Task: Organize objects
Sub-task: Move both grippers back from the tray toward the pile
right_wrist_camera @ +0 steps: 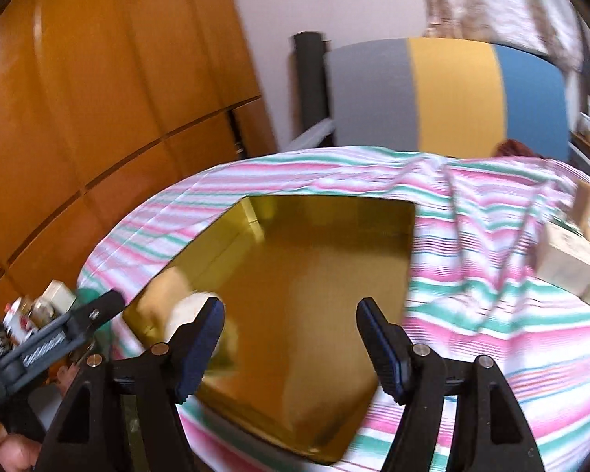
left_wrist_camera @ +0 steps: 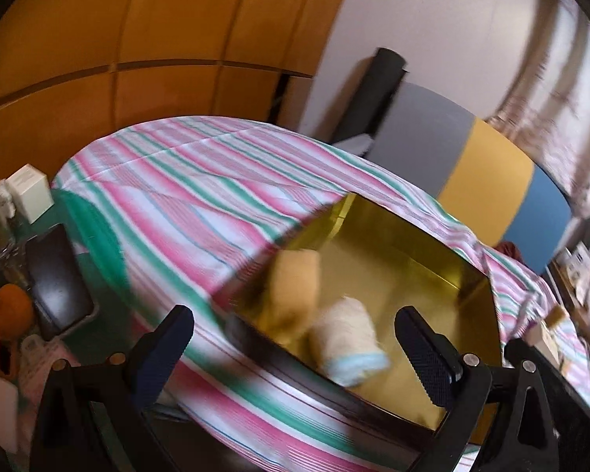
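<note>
An open box with a shiny gold lining [left_wrist_camera: 393,259] lies on a pink, green and white striped cloth [left_wrist_camera: 185,196]. Inside it, near its left side, lie a yellow sponge-like block [left_wrist_camera: 297,275] and a rolled white towel with a pale blue end [left_wrist_camera: 348,340]. My left gripper [left_wrist_camera: 299,346] hangs open over the box's near edge, apart from the roll. In the right wrist view my right gripper [right_wrist_camera: 293,342] stands open above the gold box [right_wrist_camera: 314,275] with nothing between its pads. The block [right_wrist_camera: 163,295] and roll [right_wrist_camera: 192,306] sit left of it.
Left of the cloth are a white carton [left_wrist_camera: 29,192], jars, a dark flat device [left_wrist_camera: 59,275], an orange [left_wrist_camera: 11,306] and orange-handled scissors. A white carton [right_wrist_camera: 566,263] sits at the right. A grey, yellow and blue panel [right_wrist_camera: 452,94] and wooden cabinets [right_wrist_camera: 98,98] stand behind.
</note>
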A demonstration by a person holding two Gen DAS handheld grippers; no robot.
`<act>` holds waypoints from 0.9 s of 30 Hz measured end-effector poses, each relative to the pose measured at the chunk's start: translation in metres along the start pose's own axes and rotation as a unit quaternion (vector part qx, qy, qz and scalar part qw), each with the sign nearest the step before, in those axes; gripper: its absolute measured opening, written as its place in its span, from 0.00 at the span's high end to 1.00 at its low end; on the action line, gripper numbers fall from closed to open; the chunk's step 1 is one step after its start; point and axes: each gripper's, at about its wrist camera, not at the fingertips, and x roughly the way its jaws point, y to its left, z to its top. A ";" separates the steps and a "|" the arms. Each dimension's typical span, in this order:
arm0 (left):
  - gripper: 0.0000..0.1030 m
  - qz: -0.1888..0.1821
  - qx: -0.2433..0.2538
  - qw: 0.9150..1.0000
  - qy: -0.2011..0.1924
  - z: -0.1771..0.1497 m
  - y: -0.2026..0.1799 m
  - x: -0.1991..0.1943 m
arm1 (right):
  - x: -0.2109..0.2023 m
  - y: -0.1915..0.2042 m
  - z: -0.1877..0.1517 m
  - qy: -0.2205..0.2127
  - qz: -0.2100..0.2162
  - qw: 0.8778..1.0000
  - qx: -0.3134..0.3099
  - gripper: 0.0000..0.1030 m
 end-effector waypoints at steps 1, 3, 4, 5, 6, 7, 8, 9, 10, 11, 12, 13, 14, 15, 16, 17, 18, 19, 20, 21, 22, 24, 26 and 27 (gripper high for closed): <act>0.00 -0.007 0.010 1.000 0.002 -0.002 -0.007 -0.001 | -0.002 -0.007 0.000 -0.002 -0.007 1.000 0.010 0.31; 0.00 -0.021 0.029 0.999 0.008 -0.005 -0.020 -0.001 | -0.007 -0.022 0.000 -0.005 -0.019 0.999 0.027 0.31; 0.00 -0.026 0.038 0.999 0.012 -0.007 -0.027 -0.001 | -0.010 -0.030 0.000 -0.007 -0.027 0.999 0.036 0.31; 0.00 -0.032 0.046 0.998 0.017 -0.009 -0.034 -0.001 | -0.012 -0.037 0.000 -0.008 -0.035 0.998 0.043 0.31; 0.00 -0.038 0.052 0.998 0.019 -0.010 -0.040 -0.001 | -0.014 -0.045 0.000 -0.009 -0.042 0.998 0.050 0.31; 0.00 -0.045 0.059 0.997 0.022 -0.012 -0.046 -0.002 | -0.015 -0.050 0.000 -0.010 -0.046 0.997 0.055 0.31; 0.00 -0.051 0.068 0.996 0.025 -0.013 -0.053 -0.003 | -0.017 -0.057 0.000 -0.010 -0.053 0.997 0.059 0.31; 0.00 -0.055 0.075 0.995 0.026 -0.015 -0.058 -0.004 | -0.021 -0.064 -0.001 -0.012 -0.061 0.996 0.063 0.31; 0.00 -0.060 0.083 0.994 0.029 -0.016 -0.064 -0.005 | -0.023 -0.069 -0.002 -0.014 -0.067 0.995 0.066 0.31; 0.00 -0.066 0.095 0.993 0.032 -0.018 -0.072 -0.006 | -0.025 -0.074 -0.003 -0.015 -0.072 0.995 0.071 0.31; 0.00 -0.071 0.102 0.992 0.034 -0.019 -0.077 -0.006 | -0.029 -0.083 -0.005 -0.016 -0.080 0.994 0.078 0.31; 0.00 -0.078 0.110 0.990 0.038 -0.021 -0.083 -0.006 | -0.031 -0.090 -0.007 -0.015 -0.086 0.993 0.084 0.31; 0.00 -0.086 0.118 0.988 0.044 -0.023 -0.089 -0.006 | -0.033 -0.099 -0.010 -0.014 -0.095 0.991 0.091 0.31; 0.00 -0.092 0.124 0.987 0.048 -0.025 -0.095 -0.006 | -0.036 -0.106 -0.012 -0.013 -0.103 0.990 0.097 0.31; 0.00 -0.099 0.131 0.985 0.052 -0.027 -0.100 -0.007 | -0.038 -0.113 -0.015 -0.012 -0.110 0.989 0.102 0.31; 0.00 -0.106 0.139 0.983 0.057 -0.030 -0.107 -0.008 | -0.039 -0.119 -0.017 -0.011 -0.118 0.987 0.108 0.31; 0.00 -0.117 0.149 0.980 0.060 -0.034 -0.114 -0.010 | -0.043 -0.129 -0.022 -0.008 -0.128 0.985 0.115 0.31; 0.00 -0.124 0.158 0.978 0.062 -0.036 -0.120 -0.011 | -0.044 -0.136 -0.025 -0.006 -0.134 0.984 0.120 0.31; 0.00 -0.132 0.170 0.975 0.063 -0.040 -0.128 -0.013 | -0.046 -0.143 -0.028 -0.003 -0.143 0.982 0.124 0.31; 0.00 -0.138 0.180 0.972 0.063 -0.042 -0.134 -0.015 | -0.048 -0.152 -0.032 0.002 -0.153 0.980 0.129 0.31; 0.00 -0.145 0.190 0.969 0.062 -0.044 -0.140 -0.017 | -0.049 -0.162 -0.037 0.008 -0.166 0.977 0.132 0.31; 0.00 -0.155 0.206 0.964 0.063 -0.048 -0.152 -0.021 | -0.056 -0.181 -0.046 0.013 -0.193 0.972 0.136 0.31; 0.00 -0.166 0.219 0.959 0.066 -0.052 -0.163 -0.023 | -0.064 -0.199 -0.053 0.013 -0.217 0.965 0.145 0.31; 0.00 -0.169 0.223 0.958 0.069 -0.054 -0.167 -0.023 | -0.072 -0.213 -0.058 0.010 -0.235 0.959 0.158 0.31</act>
